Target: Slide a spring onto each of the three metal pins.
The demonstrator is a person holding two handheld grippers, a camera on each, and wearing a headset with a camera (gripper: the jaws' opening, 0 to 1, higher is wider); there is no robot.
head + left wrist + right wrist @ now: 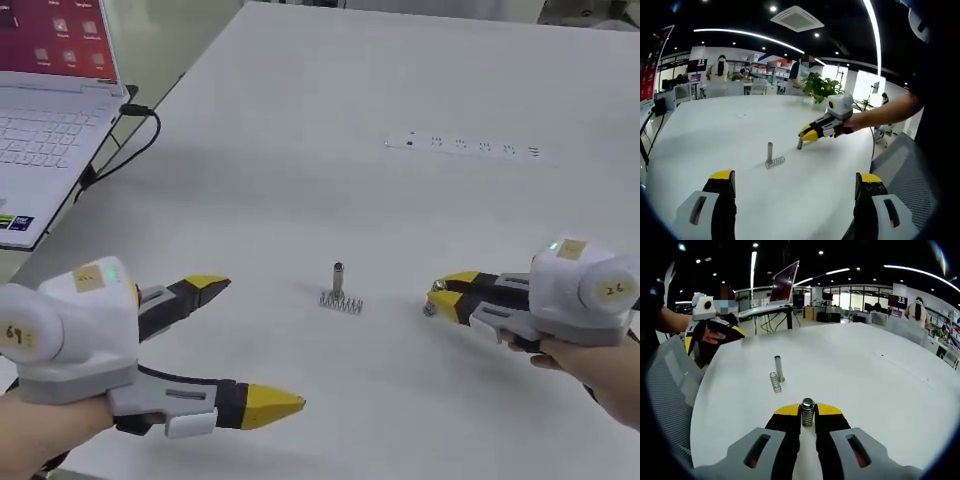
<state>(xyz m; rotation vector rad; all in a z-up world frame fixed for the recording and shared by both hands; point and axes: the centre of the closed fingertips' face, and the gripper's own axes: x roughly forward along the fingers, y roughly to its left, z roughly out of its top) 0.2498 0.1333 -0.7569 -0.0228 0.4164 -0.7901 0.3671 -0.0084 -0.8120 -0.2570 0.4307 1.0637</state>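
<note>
A metal pin (338, 277) stands upright at the middle of the white table (330, 120), with a loose spring (341, 303) lying at its foot. Both also show in the left gripper view, the pin (769, 151) and spring (775, 162), and in the right gripper view, the pin (778, 368) and spring (775, 382). My right gripper (447, 292) is shut on a second pin with a spring coiled around it (808, 413), low over the table to the right of the standing pin. My left gripper (240, 345) is open and holds nothing, to the pin's left.
An open laptop (45, 95) sits at the table's far left edge, and its black cable (135, 135) trails onto the table. A white power strip (465, 147) lies at the back right. A grey chair (910, 170) stands beside the table.
</note>
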